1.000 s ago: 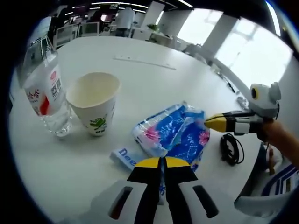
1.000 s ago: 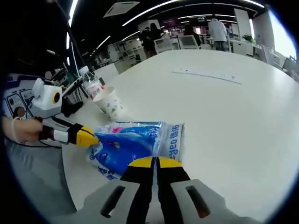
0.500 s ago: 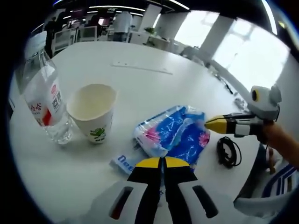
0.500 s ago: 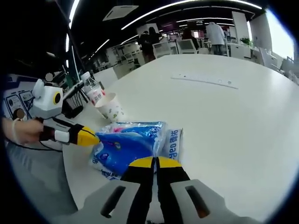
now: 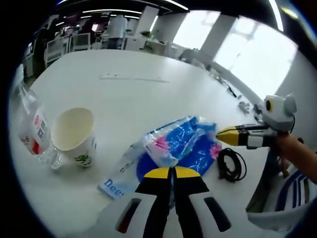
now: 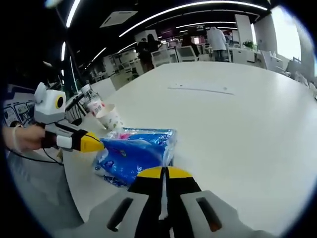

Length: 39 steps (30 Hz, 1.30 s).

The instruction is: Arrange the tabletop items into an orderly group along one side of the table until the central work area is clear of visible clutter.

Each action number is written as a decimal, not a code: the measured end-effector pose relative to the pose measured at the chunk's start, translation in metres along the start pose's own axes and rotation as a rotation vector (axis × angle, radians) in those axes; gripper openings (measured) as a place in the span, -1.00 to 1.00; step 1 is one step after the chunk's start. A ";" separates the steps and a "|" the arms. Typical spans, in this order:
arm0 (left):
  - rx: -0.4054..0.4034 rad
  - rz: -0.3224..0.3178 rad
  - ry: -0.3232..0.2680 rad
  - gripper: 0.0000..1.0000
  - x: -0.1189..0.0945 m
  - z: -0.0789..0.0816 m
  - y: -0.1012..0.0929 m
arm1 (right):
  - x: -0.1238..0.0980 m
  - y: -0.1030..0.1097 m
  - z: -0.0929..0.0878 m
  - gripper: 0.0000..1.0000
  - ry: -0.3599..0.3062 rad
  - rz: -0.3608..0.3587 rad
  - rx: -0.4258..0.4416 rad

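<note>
A blue and pink plastic pack (image 5: 181, 141) is stretched between both grippers, with its white printed end (image 5: 116, 184) hanging toward the table. My left gripper (image 5: 172, 172) is shut on the pack's near edge. My right gripper (image 5: 220, 135) comes in from the right, shut on the far corner. In the right gripper view, the right gripper (image 6: 163, 172) pinches a strip of the pack (image 6: 131, 151), and the left gripper (image 6: 96, 144) holds its left end. A white paper cup (image 5: 73, 131) stands upright beside a clear water bottle (image 5: 32, 134) at the left.
A coiled black cable (image 5: 229, 166) lies near the table edge under the right gripper. A thin flat strip (image 5: 131, 78) lies far out on the white table (image 6: 237, 129). The cup (image 6: 110, 118) and bottle (image 6: 94, 104) stand near the table's left edge. Office desks and people fill the background.
Both views have drawn back from the table, so cup and bottle look smaller and farther left. The pack now hangs higher between the two grippers, its printed end trailing.
</note>
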<state>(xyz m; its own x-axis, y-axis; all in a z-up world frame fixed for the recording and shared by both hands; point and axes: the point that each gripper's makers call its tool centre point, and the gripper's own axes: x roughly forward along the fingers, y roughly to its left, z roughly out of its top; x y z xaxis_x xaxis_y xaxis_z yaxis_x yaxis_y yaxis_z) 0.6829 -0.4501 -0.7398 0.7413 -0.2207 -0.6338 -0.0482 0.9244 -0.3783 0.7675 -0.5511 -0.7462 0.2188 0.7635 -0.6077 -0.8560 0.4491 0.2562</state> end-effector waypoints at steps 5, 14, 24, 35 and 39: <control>0.024 -0.032 0.016 -1.00 0.007 0.003 -0.014 | -0.012 -0.010 -0.003 -1.00 -0.012 -0.028 0.015; 0.057 -0.076 0.019 -1.00 0.020 0.013 -0.035 | -0.035 -0.026 -0.004 -1.00 -0.044 -0.082 0.048; 0.109 -0.123 0.023 -1.00 0.036 0.027 -0.061 | -0.058 -0.050 -0.005 -1.00 -0.072 -0.137 0.076; 0.152 -0.160 0.032 -1.00 0.057 0.040 -0.083 | -0.078 -0.071 -0.010 -1.00 -0.093 -0.190 0.105; 0.156 -0.176 0.033 -1.00 0.064 0.043 -0.091 | -0.083 -0.075 -0.013 -1.00 -0.095 -0.206 0.114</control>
<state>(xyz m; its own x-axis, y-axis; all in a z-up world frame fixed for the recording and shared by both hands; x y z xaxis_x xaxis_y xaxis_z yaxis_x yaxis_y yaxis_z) 0.7631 -0.5353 -0.7170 0.7069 -0.3906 -0.5897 0.1856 0.9069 -0.3782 0.8077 -0.6543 -0.7243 0.4306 0.6885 -0.5836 -0.7315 0.6450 0.2212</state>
